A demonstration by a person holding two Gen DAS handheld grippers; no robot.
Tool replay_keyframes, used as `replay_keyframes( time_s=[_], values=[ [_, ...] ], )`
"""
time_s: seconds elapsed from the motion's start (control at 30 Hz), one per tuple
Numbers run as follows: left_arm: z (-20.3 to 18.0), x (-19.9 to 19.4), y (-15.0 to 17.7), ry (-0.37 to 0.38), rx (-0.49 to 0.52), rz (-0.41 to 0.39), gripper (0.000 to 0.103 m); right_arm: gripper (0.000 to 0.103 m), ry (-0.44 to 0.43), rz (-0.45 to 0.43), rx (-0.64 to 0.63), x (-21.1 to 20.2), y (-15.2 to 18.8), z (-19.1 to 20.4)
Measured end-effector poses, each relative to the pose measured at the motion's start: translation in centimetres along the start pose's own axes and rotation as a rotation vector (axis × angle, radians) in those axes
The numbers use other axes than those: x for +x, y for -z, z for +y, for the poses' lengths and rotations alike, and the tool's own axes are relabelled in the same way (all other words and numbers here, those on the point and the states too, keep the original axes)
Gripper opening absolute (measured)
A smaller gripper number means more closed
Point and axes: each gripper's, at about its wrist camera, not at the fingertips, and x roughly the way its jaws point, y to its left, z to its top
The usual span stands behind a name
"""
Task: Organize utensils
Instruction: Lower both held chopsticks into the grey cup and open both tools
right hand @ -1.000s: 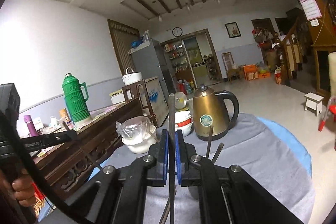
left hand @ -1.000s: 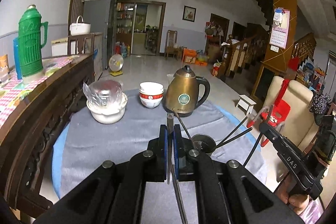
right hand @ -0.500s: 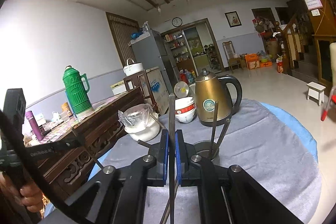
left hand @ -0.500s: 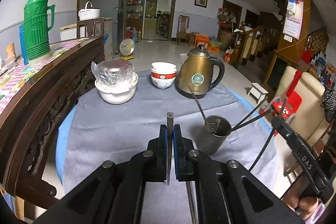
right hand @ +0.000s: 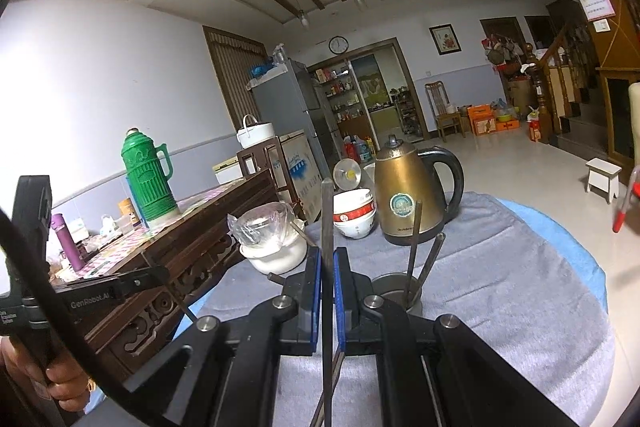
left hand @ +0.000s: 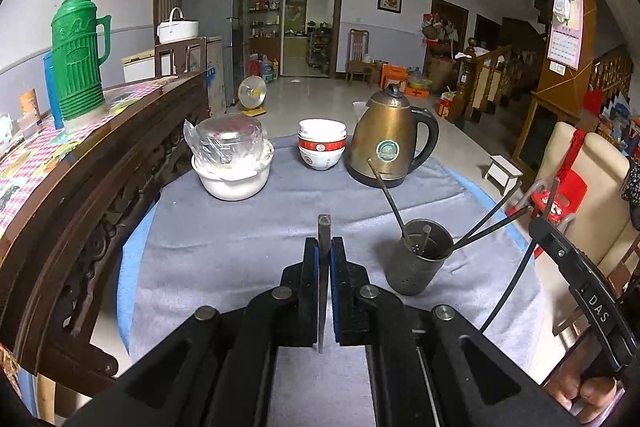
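Observation:
My left gripper is shut on a thin metal chopstick whose tip pokes out past the blue pads, above the grey cloth. A perforated steel utensil cup stands just to its right with several metal chopsticks leaning in it. My right gripper is shut on another metal chopstick that stands upright between its pads. In the right wrist view the cup sits close behind the right finger, partly hidden, with two chopsticks sticking out.
A brass kettle, stacked bowls and a white pot under plastic wrap stand at the far side of the round table. A dark wooden sideboard with a green thermos borders the left.
The left gripper dipped toward the table with its chopstick, so the cup now shows fully. The right gripper kept nearly still.

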Motion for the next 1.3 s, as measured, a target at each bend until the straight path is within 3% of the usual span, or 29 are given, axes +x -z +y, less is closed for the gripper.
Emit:
replay_keyframes(
  time_s=[0.83,1.03,1.3],
  values=[
    [0.1,0.8,0.1,-0.018,0.002,0.036,0.005,0.006,0.011,0.000,-0.001,0.1,-0.2,-0.2],
    [0.7,0.5,-0.2,0.030,-0.031,0.036,0.005,0.006,0.042,-0.009,0.002,-0.2,-0.4,-1.1],
    [0.3,-1.1,-2.1,0.102,-0.036,-0.028,0.005,0.006,0.054,-0.072,-0.026,-0.4,-2.8,-1.1]
  ],
)
